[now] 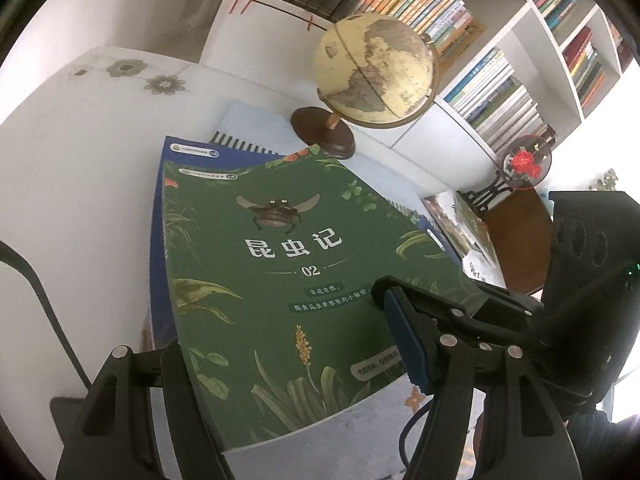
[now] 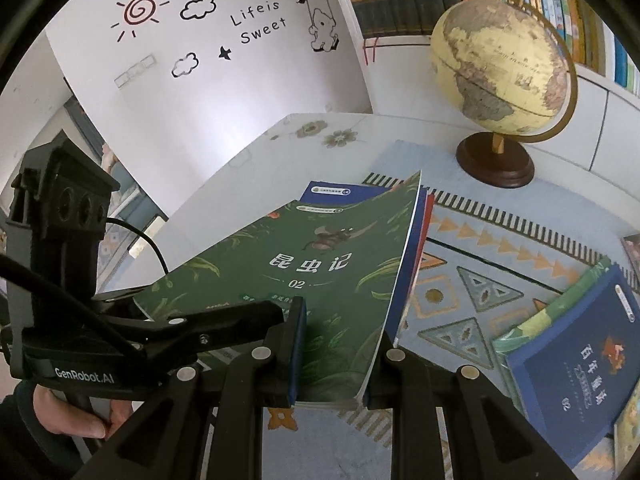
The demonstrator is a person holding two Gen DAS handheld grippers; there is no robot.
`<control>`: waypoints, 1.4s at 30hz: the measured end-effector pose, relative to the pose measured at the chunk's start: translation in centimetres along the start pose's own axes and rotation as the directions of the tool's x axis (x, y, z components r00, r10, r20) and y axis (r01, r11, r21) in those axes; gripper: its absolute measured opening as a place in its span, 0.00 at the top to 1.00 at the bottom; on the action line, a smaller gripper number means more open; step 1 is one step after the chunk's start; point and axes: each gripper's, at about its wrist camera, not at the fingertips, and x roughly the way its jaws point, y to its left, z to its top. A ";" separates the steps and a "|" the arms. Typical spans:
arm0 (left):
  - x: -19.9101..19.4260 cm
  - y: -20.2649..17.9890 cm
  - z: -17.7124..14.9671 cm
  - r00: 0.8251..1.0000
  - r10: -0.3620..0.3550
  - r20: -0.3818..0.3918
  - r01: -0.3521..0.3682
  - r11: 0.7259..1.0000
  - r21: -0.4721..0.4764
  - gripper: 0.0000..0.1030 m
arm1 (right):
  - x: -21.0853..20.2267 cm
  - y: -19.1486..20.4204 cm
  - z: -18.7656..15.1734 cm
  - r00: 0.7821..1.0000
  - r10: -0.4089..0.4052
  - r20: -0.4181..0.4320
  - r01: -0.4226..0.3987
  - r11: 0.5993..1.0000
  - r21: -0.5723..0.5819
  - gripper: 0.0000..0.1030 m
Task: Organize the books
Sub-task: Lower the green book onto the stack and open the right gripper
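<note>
A thin stack of books topped by a green paperback with an insect on its cover is gripped at its near corner by the right tool, tilted above the patterned blue desk mat. The stack's opposite side edges are seen clamped by the left tool, and a beige globe on a dark wooden base stands behind.

We see soft, even daylight, strong fisheye bending toward black corners, white glare at the left view's lower right, and slight blur.
</note>
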 end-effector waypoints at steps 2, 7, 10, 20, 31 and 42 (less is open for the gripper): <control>0.2 0.6 0.2 1.000 0.003 -0.007 -0.003 1.000 -0.008 0.36 | 0.7 -0.1 0.2 1.000 0.005 0.001 -0.005 1.000 0.012 0.80; 1.1 2.0 0.2 0.999 -0.013 -0.039 0.013 1.000 0.001 0.37 | 1.9 0.1 -0.1 1.000 -0.005 0.003 0.005 1.000 0.023 0.79; 1.5 2.8 0.6 0.998 -0.013 -0.057 0.013 1.000 0.009 0.36 | 2.5 0.2 -0.5 1.000 -0.002 0.003 0.002 0.999 0.048 0.78; 3.4 6.5 1.6 0.995 -0.024 -0.093 0.015 0.996 -0.093 0.36 | 5.2 0.0 -0.7 1.000 -0.002 0.002 0.002 0.993 0.117 0.78; 4.2 8.0 1.1 0.995 -0.039 -0.095 0.026 0.990 -0.139 0.34 | 7.4 -2.0 -1.9 0.999 0.013 -0.041 -0.002 0.969 0.246 0.78; 0.7 10.7 0.3 0.999 0.033 -0.029 -0.038 0.973 -0.227 0.31 | 8.0 -1.2 -2.4 0.997 -0.060 -0.039 0.068 0.966 0.248 0.74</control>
